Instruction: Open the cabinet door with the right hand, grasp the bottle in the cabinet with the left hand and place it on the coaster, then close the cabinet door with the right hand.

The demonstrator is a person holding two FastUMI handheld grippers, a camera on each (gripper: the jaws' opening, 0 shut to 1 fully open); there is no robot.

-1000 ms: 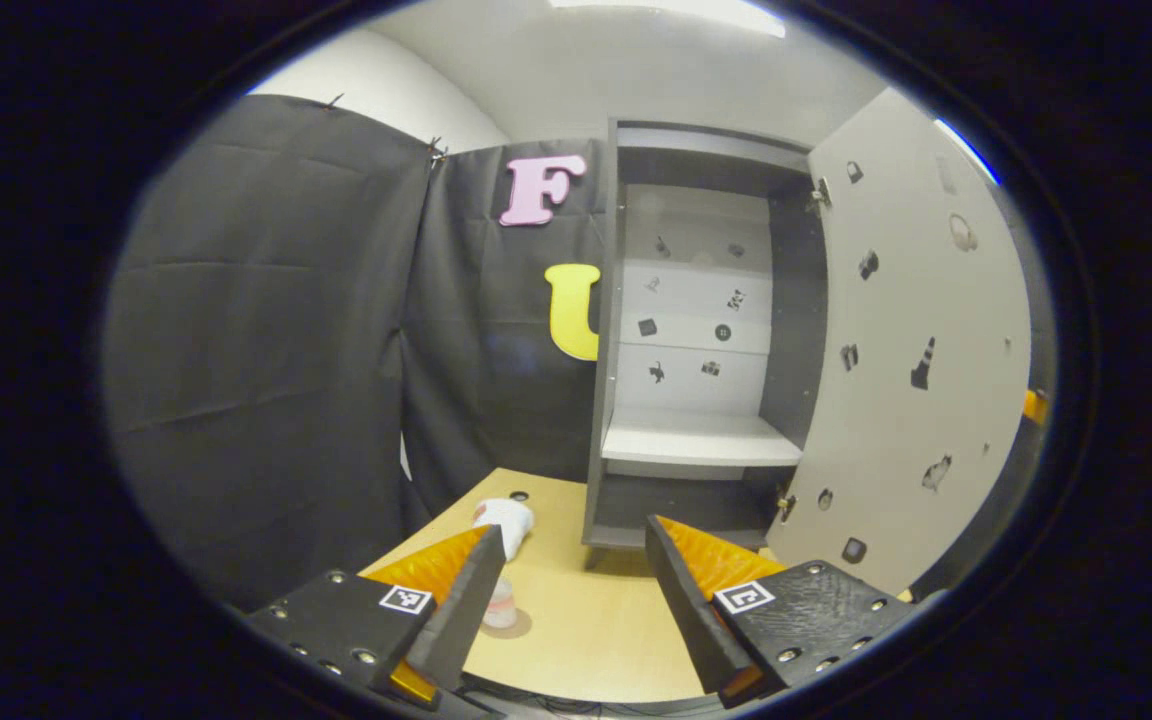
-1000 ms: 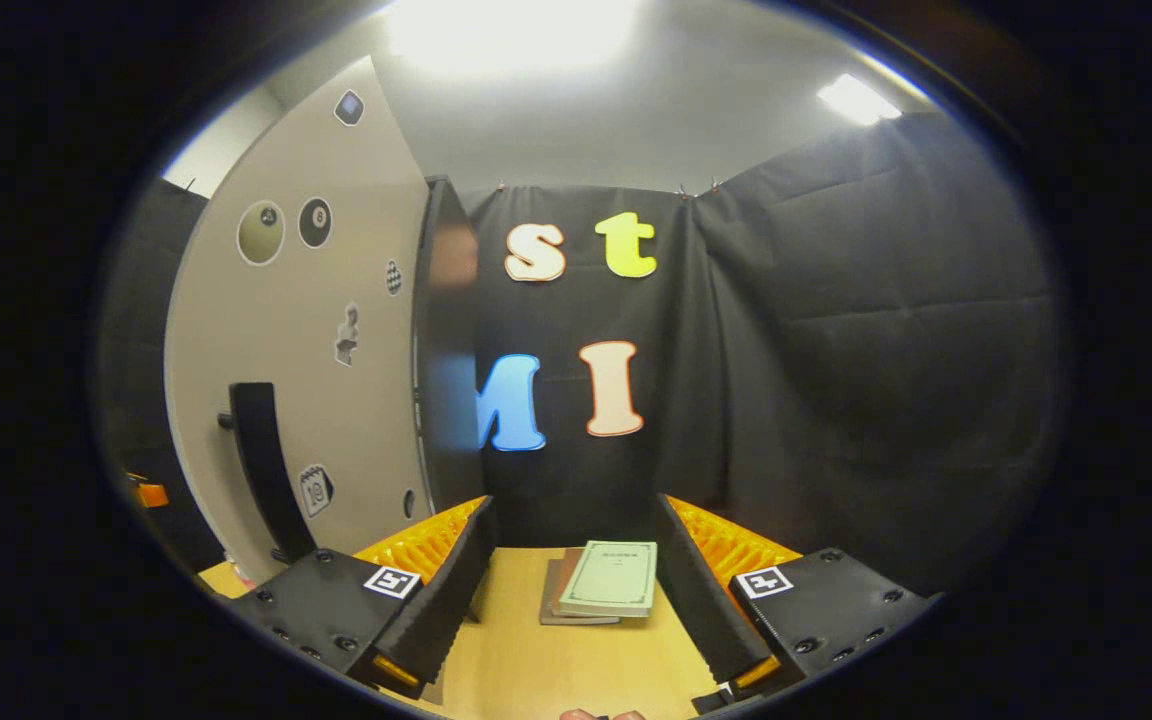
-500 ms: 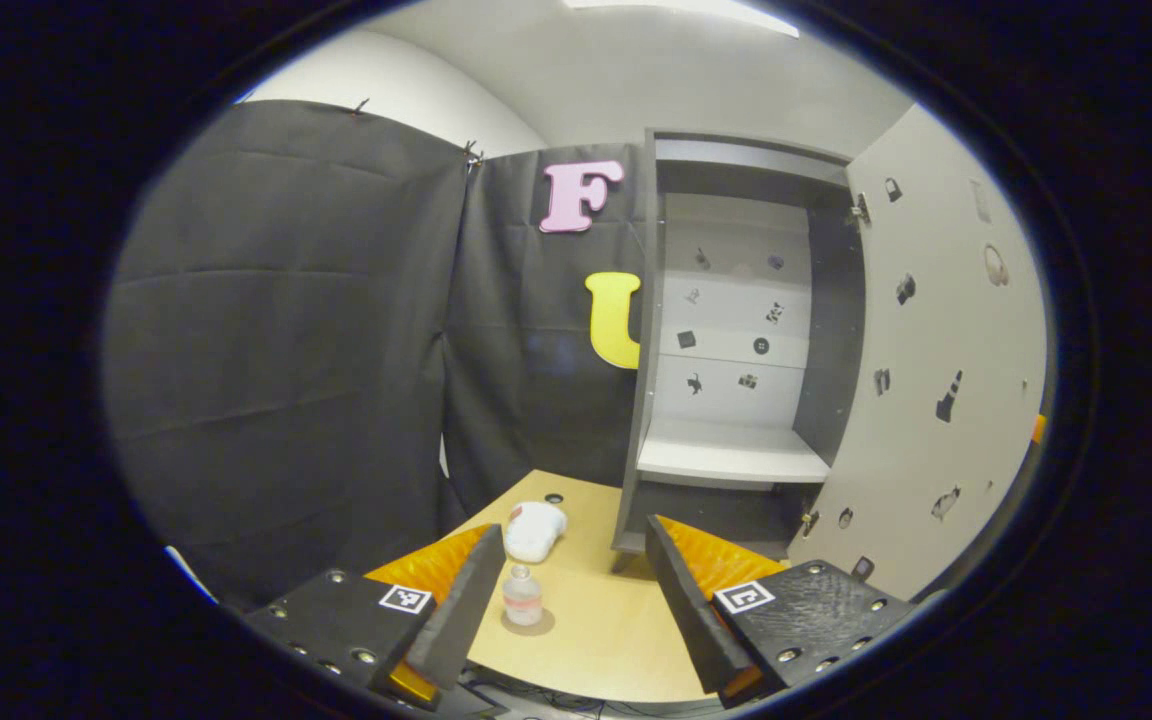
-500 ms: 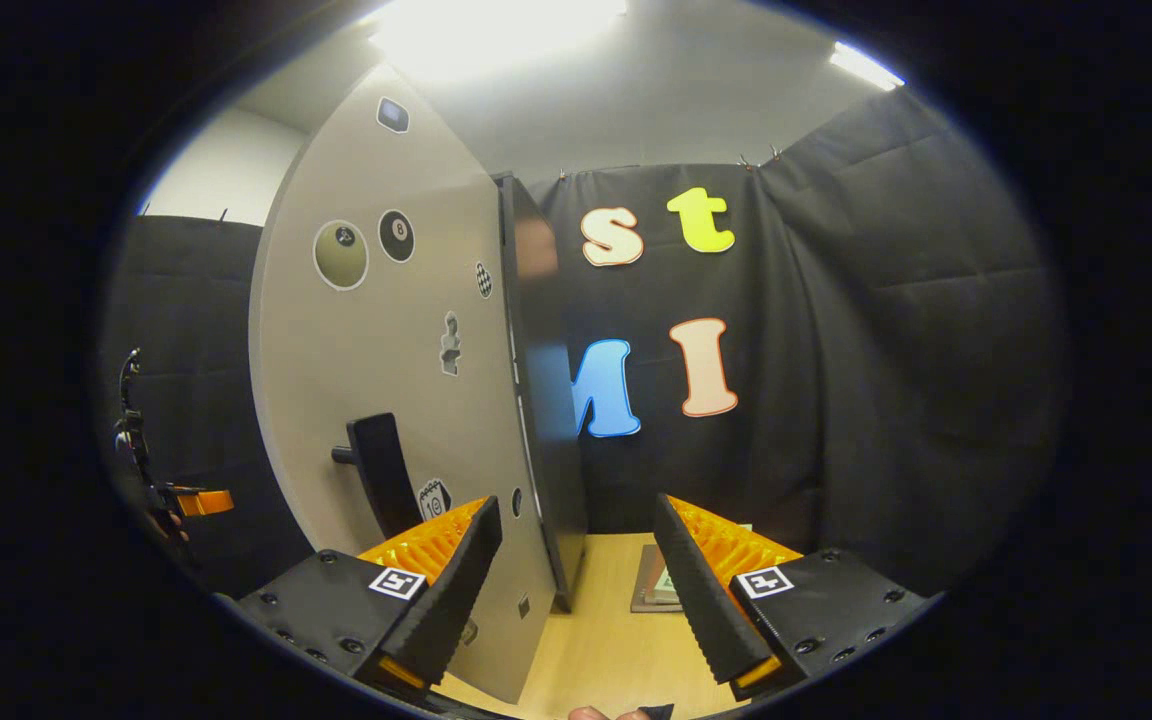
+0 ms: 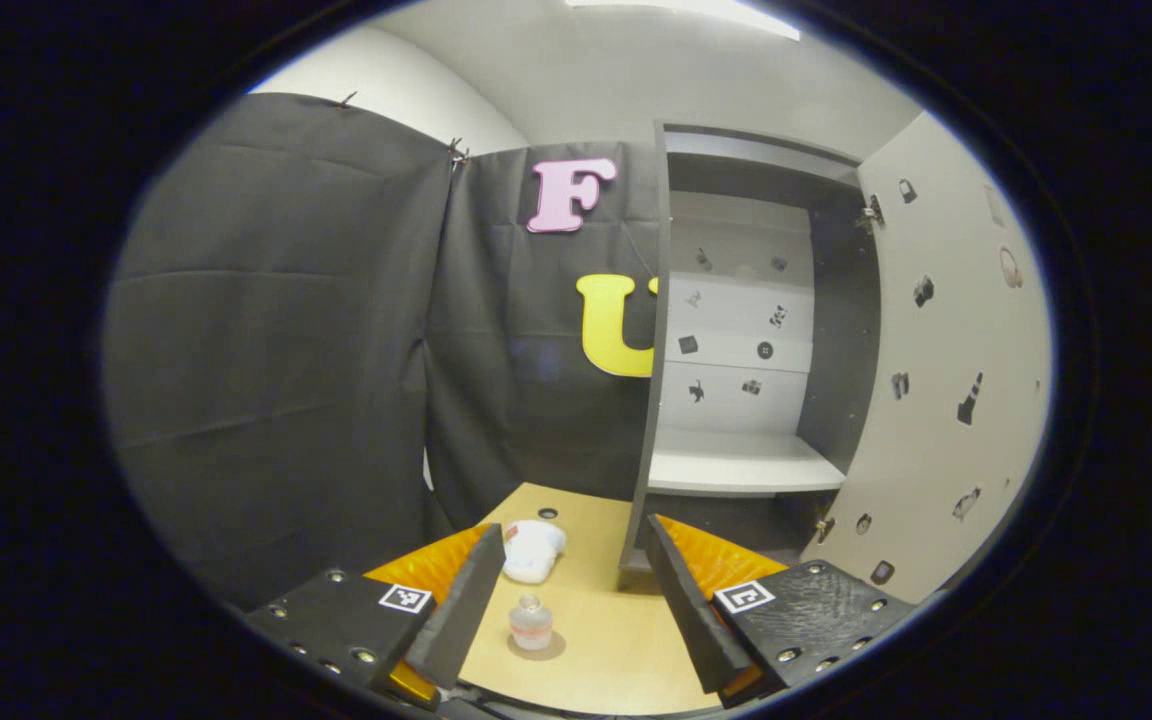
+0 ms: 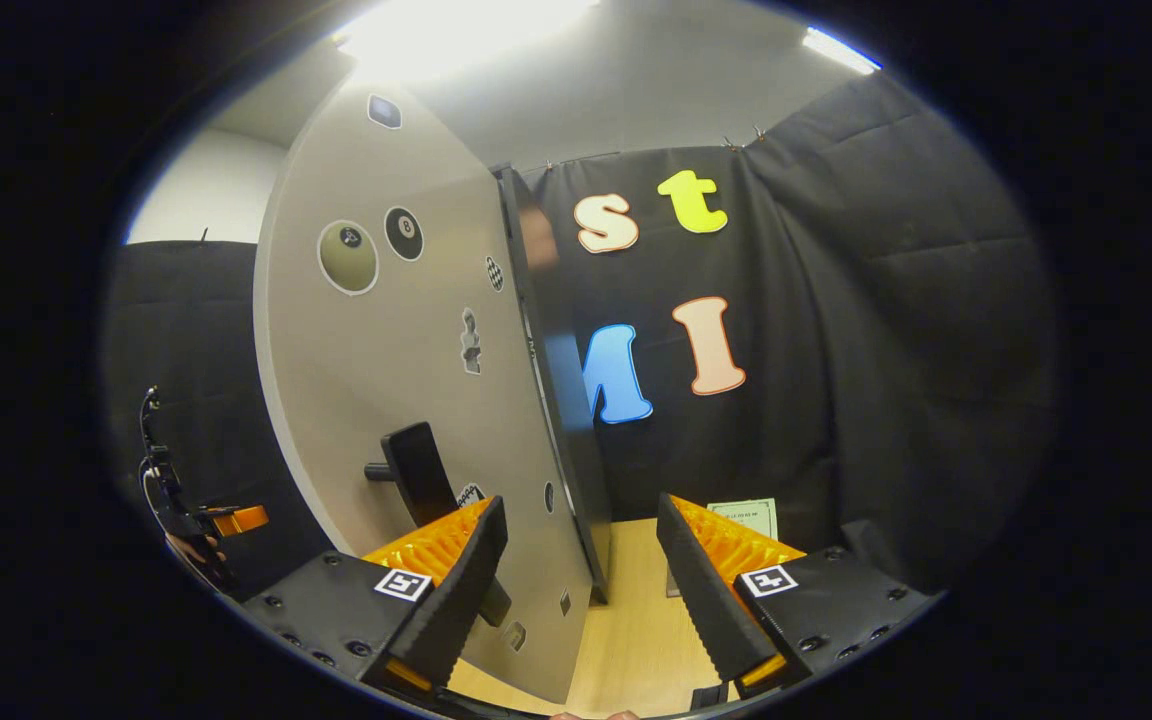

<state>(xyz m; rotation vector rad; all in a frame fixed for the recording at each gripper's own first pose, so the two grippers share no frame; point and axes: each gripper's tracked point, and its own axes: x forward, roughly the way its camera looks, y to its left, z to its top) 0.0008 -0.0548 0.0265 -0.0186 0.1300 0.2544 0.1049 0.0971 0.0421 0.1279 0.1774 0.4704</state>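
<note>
A small clear bottle (image 5: 531, 622) stands upright on a round coaster (image 5: 539, 648) near the table's front edge. It sits low between the spread fingers of my left gripper (image 5: 571, 612), which is open and holds nothing. Beyond it the grey cabinet (image 5: 741, 465) stands open with a bare white shelf, its door (image 5: 946, 380) swung out to the right. In the right gripper view, the door (image 6: 396, 400) stands edge-on, its lower free edge between the fingers of my open right gripper (image 6: 576, 600). The dark door handle (image 6: 421, 470) is just above the left finger.
A white cloth-like lump (image 5: 533, 550) lies on the wooden table (image 5: 596, 660) behind the bottle. A thin stack of books (image 6: 748, 515) lies on the table beyond the right finger. My left gripper (image 6: 236, 520), held by a hand, shows far left.
The left gripper has drawn back from the bottle, which now stands fully in view on the coaster. The right gripper has swung left to the door, whose edge now sits between its fingers.
</note>
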